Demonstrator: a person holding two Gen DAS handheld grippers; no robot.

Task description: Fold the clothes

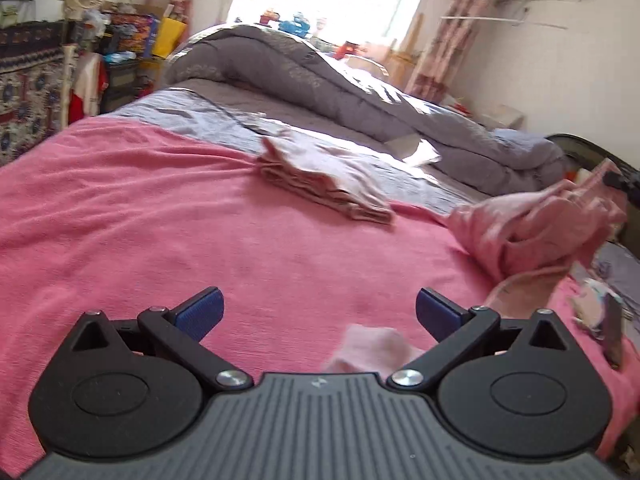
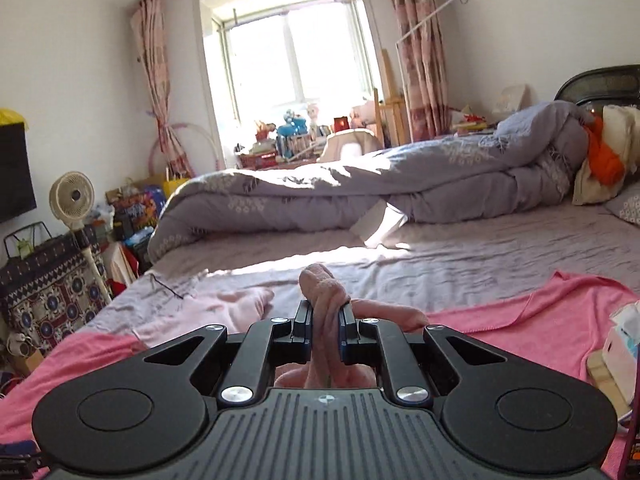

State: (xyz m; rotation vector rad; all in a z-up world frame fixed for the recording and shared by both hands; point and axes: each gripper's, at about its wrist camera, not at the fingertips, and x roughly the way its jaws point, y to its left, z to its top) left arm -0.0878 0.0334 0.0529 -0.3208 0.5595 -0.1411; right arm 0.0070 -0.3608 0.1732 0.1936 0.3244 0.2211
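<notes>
A crumpled pale pink garment [image 1: 532,228] hangs bunched at the right of the left wrist view, lifted off the pink blanket [image 1: 160,220] that covers the bed. My right gripper [image 2: 324,320] is shut on a twisted fold of this pink garment [image 2: 320,284], which sticks up between the pads. My left gripper [image 1: 320,316] stands wide open over the blanket, nothing between its blue pads [image 1: 202,314]. A pale pink scrap of cloth [image 1: 372,350] lies just under it. A folded stack of pale clothes [image 1: 332,184] rests farther back on the blanket.
A rolled grey duvet [image 2: 360,188] lies across the far side of the bed. A tissue box [image 2: 624,344] and a dark flat object [image 1: 612,332] sit at the bed's right edge. A fan [image 2: 74,196], bags and boxes crowd the floor at left.
</notes>
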